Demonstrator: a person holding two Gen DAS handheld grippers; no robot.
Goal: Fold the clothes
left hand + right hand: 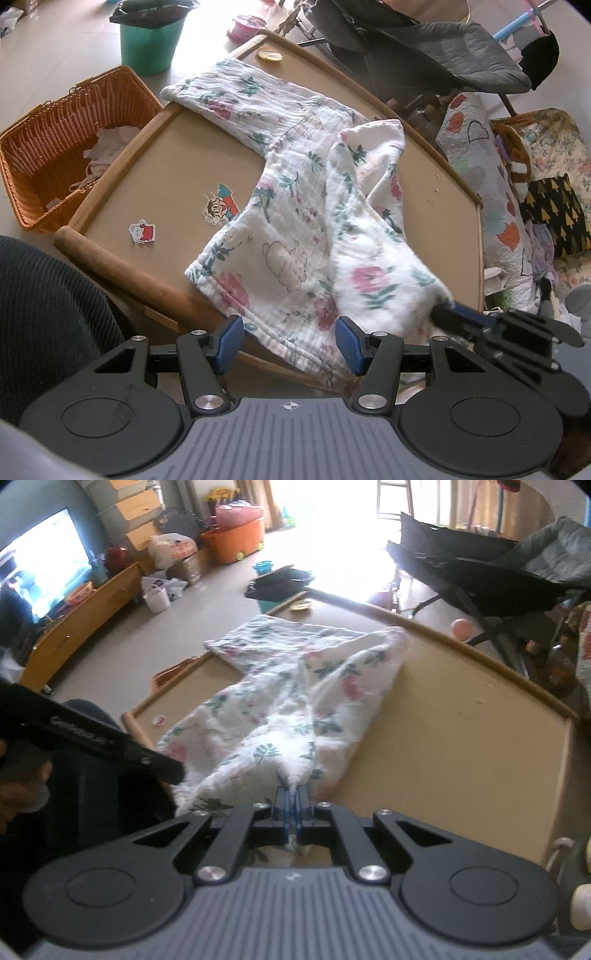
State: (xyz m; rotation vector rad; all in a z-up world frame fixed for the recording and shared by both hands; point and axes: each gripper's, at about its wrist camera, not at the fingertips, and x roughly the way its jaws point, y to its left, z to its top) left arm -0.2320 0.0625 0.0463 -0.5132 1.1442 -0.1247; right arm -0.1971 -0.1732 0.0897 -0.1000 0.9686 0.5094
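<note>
A white floral muslin garment lies crumpled on the tan table, one leg stretching toward the far left corner. Its near hem hangs over the table's front rim, between the blue pads of my left gripper, which stands open and does not press the cloth. My right gripper is shut on a bunched corner of the garment and holds it slightly off the table. In the left wrist view the right gripper pinches that corner at the lower right. A black left finger shows beside the cloth's left edge.
An orange wicker basket with white items stands left of the table, a green bin behind it. Two stickers sit on the tabletop. A grey folding chair and quilted bedding crowd the right side.
</note>
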